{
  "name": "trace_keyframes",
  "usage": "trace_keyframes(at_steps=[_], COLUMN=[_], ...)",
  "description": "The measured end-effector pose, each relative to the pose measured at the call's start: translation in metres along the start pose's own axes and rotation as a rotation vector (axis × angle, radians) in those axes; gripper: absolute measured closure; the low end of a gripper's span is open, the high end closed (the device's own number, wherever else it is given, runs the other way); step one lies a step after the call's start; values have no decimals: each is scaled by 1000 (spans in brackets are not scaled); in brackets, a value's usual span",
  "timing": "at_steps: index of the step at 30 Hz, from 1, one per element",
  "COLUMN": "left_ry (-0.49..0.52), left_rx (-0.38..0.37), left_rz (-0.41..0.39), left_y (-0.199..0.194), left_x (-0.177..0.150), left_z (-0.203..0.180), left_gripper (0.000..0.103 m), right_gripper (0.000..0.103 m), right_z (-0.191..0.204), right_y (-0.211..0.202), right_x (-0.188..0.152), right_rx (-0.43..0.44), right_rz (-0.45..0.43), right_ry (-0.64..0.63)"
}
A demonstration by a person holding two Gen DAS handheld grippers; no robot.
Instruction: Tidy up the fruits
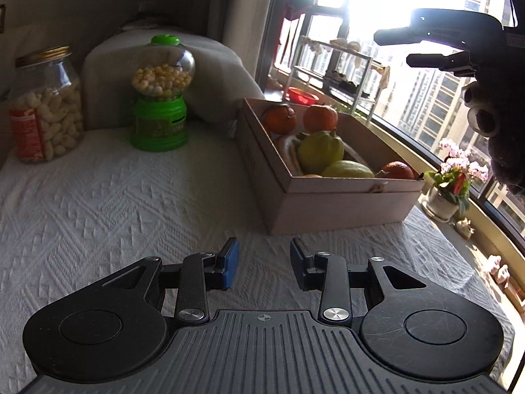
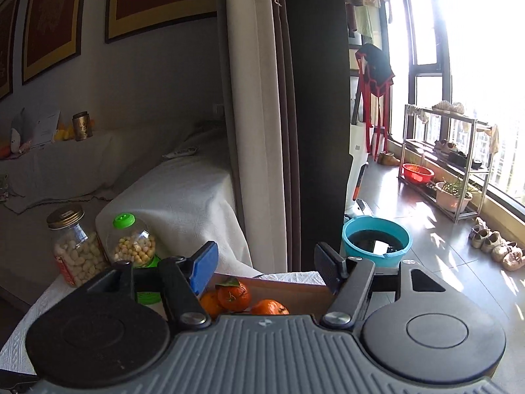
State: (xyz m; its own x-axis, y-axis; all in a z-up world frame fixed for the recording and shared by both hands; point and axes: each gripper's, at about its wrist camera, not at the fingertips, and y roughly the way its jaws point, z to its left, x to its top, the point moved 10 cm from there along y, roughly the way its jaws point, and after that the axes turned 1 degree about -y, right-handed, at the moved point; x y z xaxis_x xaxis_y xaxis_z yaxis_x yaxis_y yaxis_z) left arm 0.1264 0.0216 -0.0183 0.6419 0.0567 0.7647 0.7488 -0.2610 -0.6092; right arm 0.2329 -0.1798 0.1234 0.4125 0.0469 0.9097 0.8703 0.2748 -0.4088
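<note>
Left gripper hovers over the tabletop, jaws spread, empty. Right gripper, jaws spread, empty, above the fruit box at one o'clock.

No legible text, brand or number in either view. The glass jar carries an orange-red label whose white print is too small to read; the green base of the candy dispenser bears pale markings, blurred; the cardboard box shows faint, unreadable print on its side
</note>
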Motion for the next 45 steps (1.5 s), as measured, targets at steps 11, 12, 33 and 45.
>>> trace_keyframes(at_steps=[11,12,33,45], left_ry=[69,86,95,89], left_rx=[74,93,227,222], left_rz=[53,41,-24,-25], left_y=[3,4,12,11], left_x=[-31,-36,-44,-44], left_z=[-7,-10,-44,-44], left_gripper=[65,64,41,41], right_gripper=[21,21,0,0], right_z=[15,22,12,13], right_y=[-47,-48,-51,-51], right_x=[-148,-166,-231,-231], right_rx=[-88,-80,-171,-177], right_rz=[229,252,289,280], right_ry=[-52,-52,54,46])
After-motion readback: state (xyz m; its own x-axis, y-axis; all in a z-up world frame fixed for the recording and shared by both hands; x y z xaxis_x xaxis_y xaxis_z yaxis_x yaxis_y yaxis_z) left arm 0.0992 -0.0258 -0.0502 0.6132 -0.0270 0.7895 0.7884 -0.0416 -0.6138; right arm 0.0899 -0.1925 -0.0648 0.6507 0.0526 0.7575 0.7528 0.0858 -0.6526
